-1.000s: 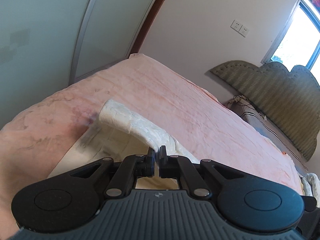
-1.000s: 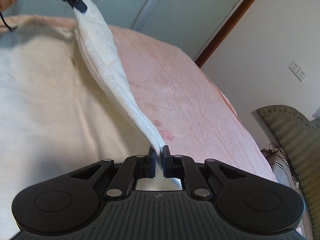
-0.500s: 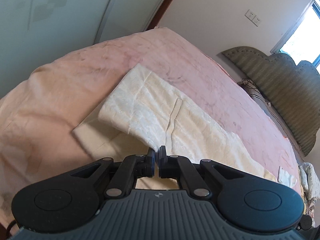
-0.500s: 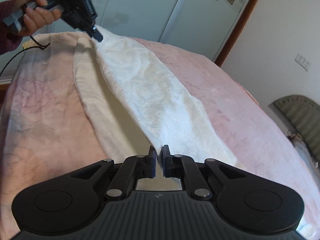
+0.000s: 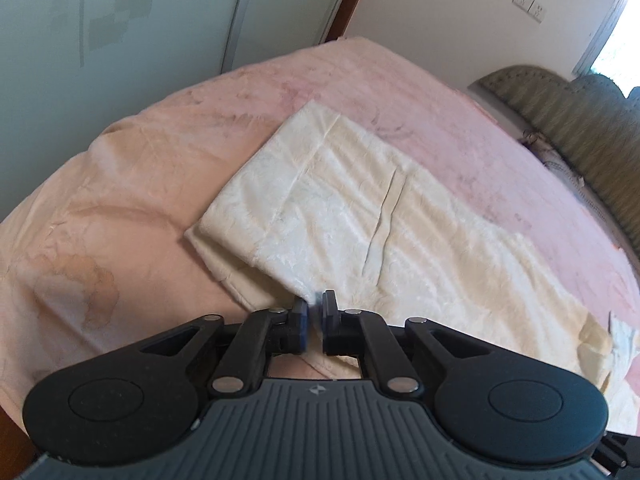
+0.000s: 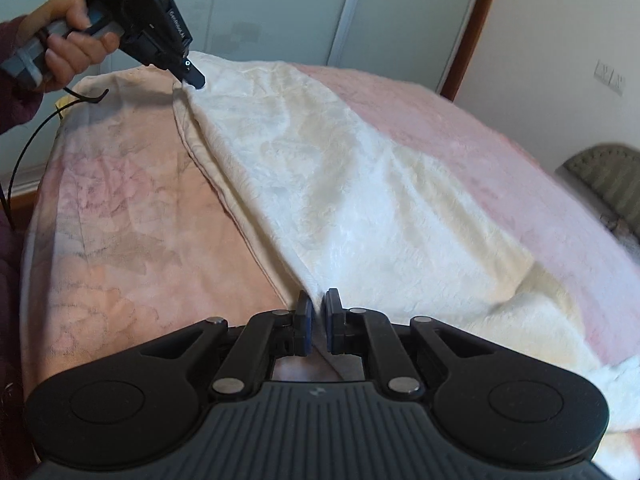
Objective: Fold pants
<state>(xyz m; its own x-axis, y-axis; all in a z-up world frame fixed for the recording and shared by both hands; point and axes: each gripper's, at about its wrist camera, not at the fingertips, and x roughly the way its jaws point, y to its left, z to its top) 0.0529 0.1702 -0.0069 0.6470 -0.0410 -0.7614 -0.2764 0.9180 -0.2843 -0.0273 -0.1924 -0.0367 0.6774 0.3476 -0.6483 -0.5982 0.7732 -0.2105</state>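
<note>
The white pants (image 5: 360,216) lie folded over on the pink bed (image 5: 120,200), near its foot edge. The left tool (image 5: 314,322) has just been opening, cloth between its jaws, likely to let go. The right tool (image 6: 316,320) pinches the edge to keep it straight.

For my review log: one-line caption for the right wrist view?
Right gripper pinches cream pants on pink bed cover; left gripper at far corner.

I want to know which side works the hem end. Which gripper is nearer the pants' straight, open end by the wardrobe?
Left. The left gripper sits at a corner of that end of the pants; the right gripper grips the same edge farther down the bed.
</note>
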